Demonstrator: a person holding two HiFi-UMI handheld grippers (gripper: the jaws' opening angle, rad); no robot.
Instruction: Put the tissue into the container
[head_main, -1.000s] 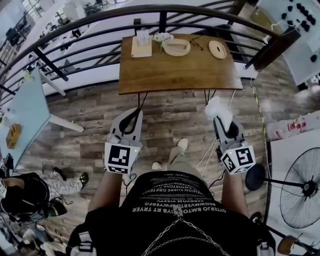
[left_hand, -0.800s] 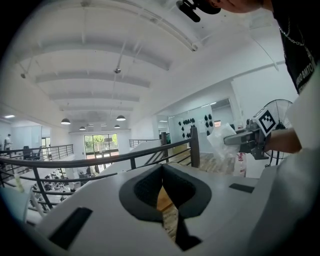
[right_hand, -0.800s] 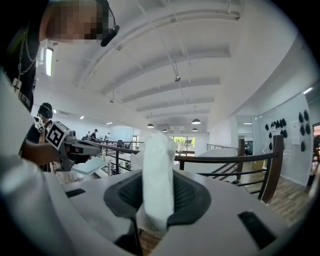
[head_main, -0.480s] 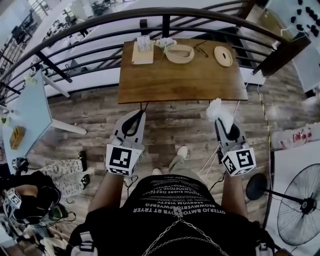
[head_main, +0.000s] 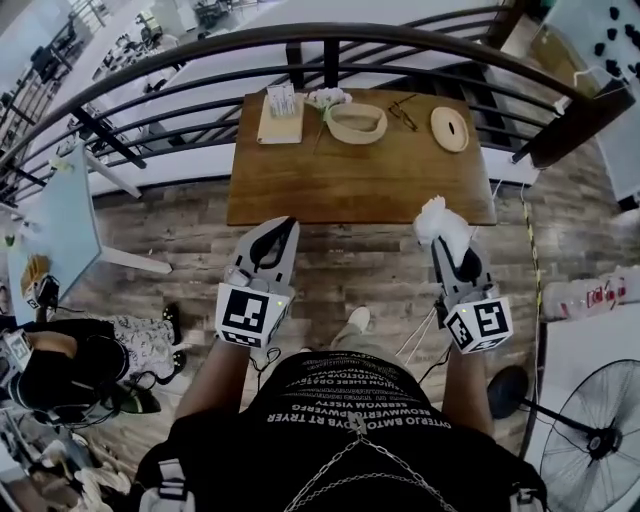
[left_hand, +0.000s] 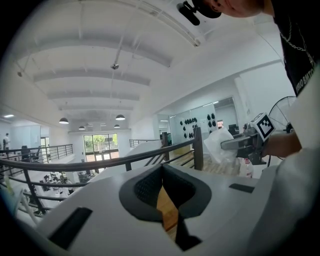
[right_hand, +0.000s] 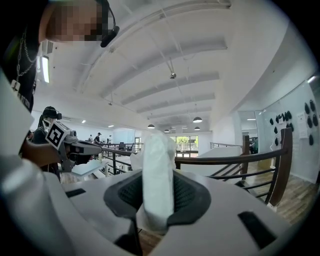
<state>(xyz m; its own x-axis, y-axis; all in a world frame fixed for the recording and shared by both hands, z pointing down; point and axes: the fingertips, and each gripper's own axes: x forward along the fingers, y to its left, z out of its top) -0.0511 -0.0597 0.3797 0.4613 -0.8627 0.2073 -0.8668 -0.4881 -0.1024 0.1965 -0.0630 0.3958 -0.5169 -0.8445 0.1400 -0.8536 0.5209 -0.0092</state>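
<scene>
My right gripper (head_main: 444, 240) is shut on a crumpled white tissue (head_main: 440, 220) that sticks up past its jaws, just short of the wooden table's front right edge. In the right gripper view the tissue (right_hand: 159, 175) stands pinched between the dark pads. The oval wooden container (head_main: 356, 122) sits open at the far middle of the table (head_main: 350, 180). Its round lid (head_main: 449, 128) lies to its right. My left gripper (head_main: 286, 226) is at the table's front left edge, jaws together and nothing in them. From the left gripper view the right gripper (left_hand: 239, 145) and tissue (left_hand: 218, 144) appear off to the right.
A wooden tissue stand (head_main: 283, 105) and a white bunch (head_main: 328, 97) sit at the table's far left, with eyeglasses (head_main: 404, 112) between container and lid. A dark curved railing (head_main: 200, 45) runs behind the table. A fan (head_main: 592, 445) stands at the lower right, and a person (head_main: 60, 370) sits at the lower left.
The table has drawn closer in the head view. Both grippers now reach its front edge. The right gripper still holds the tissue, and the left gripper stays shut.
</scene>
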